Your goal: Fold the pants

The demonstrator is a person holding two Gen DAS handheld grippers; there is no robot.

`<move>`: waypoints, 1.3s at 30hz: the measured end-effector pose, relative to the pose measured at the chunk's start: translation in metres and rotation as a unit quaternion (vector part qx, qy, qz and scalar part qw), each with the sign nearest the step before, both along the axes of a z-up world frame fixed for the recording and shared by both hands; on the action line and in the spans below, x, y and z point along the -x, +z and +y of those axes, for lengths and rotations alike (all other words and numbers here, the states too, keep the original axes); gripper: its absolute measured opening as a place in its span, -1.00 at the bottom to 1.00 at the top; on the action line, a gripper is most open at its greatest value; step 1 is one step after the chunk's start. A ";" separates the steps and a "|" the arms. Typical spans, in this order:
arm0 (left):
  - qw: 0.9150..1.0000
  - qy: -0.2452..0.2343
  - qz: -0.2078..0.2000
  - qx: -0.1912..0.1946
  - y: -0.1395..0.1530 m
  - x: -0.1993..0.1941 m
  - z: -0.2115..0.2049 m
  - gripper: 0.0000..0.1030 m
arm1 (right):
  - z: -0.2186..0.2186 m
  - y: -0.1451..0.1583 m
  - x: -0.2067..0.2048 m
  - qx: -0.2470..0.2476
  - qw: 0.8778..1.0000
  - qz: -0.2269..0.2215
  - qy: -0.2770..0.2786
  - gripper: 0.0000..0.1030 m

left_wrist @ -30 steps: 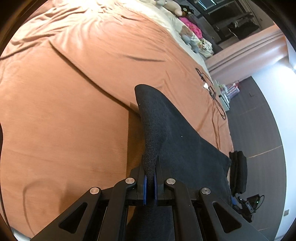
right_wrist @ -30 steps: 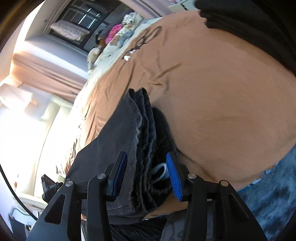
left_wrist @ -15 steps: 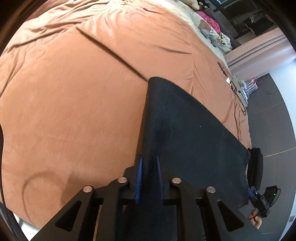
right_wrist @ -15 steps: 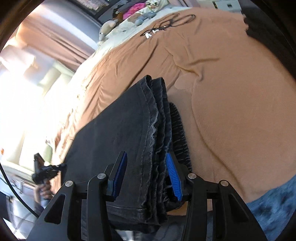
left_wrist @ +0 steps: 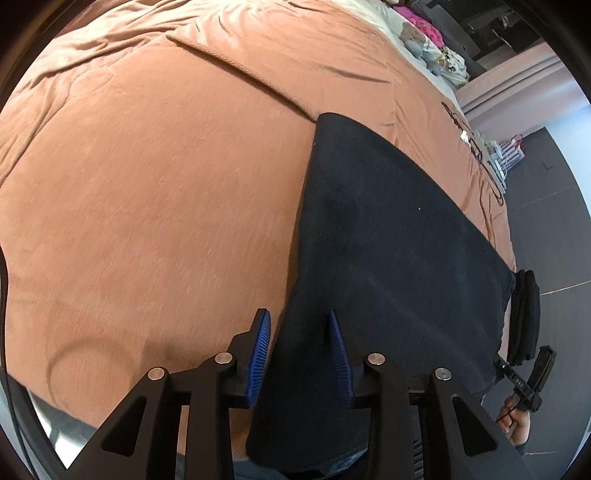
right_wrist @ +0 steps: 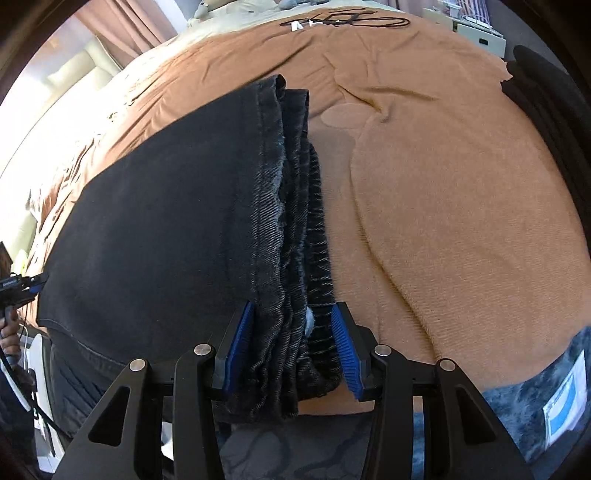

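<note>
Dark denim pants (left_wrist: 388,240) lie folded flat on the orange-brown bed cover (left_wrist: 147,184). My left gripper (left_wrist: 300,350) straddles their folded edge; its jaws are opening, and the blue pads stand a little off the cloth. In the right wrist view the pants (right_wrist: 166,229) show stacked hems and a ribbed waistband. My right gripper (right_wrist: 291,343) is shut on that thick stack, which fills the gap between its pads. Each view shows the other gripper and its hand at the far end of the pants.
A black cable (right_wrist: 343,20) lies on the cover (right_wrist: 443,184) far ahead. Soft toys and clothes (left_wrist: 424,40) sit at the bed's head. A black folded garment (left_wrist: 524,314) lies at the bed's edge. A blue rug (right_wrist: 535,387) and dark floor (left_wrist: 546,221) border the bed.
My left jaws, shut on the fold a second ago, have parted. The raised fold has sunk flat onto the bed. My right gripper has rolled and shifted sideways with the stack.
</note>
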State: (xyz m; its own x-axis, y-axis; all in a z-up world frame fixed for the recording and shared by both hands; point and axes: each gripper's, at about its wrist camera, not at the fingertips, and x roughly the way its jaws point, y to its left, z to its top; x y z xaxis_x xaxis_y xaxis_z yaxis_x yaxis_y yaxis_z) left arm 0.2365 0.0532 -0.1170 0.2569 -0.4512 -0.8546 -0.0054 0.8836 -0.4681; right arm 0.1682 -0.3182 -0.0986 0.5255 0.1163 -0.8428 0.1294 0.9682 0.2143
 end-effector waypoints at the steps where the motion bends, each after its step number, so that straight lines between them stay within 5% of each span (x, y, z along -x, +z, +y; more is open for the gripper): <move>1: 1.000 0.000 -0.001 -0.002 0.000 0.002 0.001 -0.29 | 0.001 -0.001 -0.001 -0.001 1.000 0.001 -0.001 -0.20; 9: 1.000 0.011 0.007 -0.001 0.000 0.024 0.013 -0.28 | -0.003 0.024 0.001 -0.026 0.999 -0.039 0.008 -0.25; 16: 1.000 0.023 0.012 0.000 -0.001 0.033 0.015 -0.27 | -0.019 0.016 -0.018 -0.070 0.996 -0.042 0.018 -0.25; 32: 0.999 0.040 0.025 0.000 -0.010 0.052 0.018 -0.27 | -0.032 0.015 -0.071 -0.054 0.996 -0.070 -0.003 -0.27; 36: 0.999 0.041 0.026 -0.003 -0.010 0.053 0.015 -0.26 | -0.028 0.014 -0.079 -0.041 0.997 -0.062 0.004 -0.87; 39: 0.999 0.042 0.026 -0.003 -0.009 0.054 0.014 -0.26 | -0.021 0.020 -0.077 -0.010 0.997 -0.070 0.007 -0.97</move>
